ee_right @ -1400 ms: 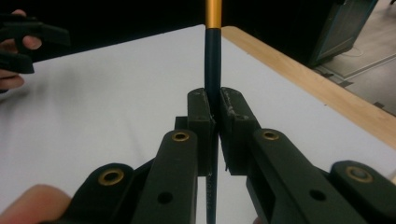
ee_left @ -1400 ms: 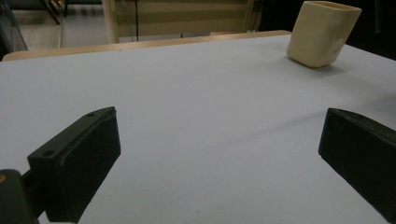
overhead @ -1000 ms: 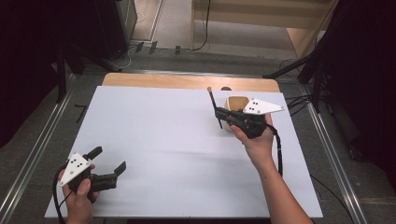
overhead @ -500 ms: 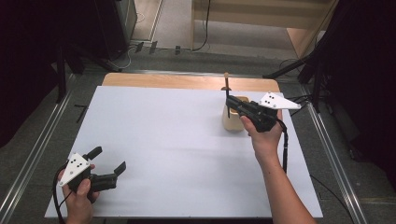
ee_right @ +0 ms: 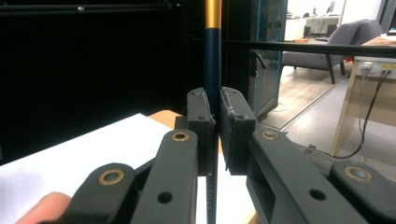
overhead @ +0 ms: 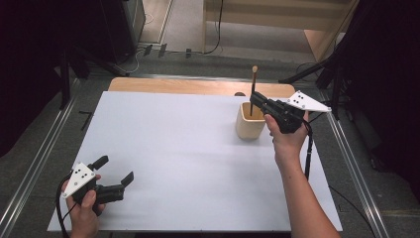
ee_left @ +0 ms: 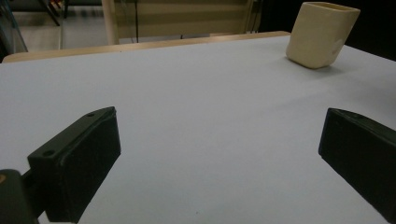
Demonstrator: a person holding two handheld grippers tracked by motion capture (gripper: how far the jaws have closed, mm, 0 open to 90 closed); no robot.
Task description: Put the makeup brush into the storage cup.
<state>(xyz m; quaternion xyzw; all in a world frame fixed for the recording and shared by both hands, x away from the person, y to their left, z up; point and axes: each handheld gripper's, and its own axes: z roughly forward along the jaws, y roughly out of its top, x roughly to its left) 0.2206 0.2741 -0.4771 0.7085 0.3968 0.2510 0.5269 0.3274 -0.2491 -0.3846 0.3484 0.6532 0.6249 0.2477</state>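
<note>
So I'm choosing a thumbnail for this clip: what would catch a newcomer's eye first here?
Most striking is the thin dark brush with a gold band and pale tip, held upright in the right gripper just above the cream square cup at the far right of the white table. The right gripper view shows the black fingers clamped on its shaft. At the near left corner the left gripper rests open and empty.
</note>
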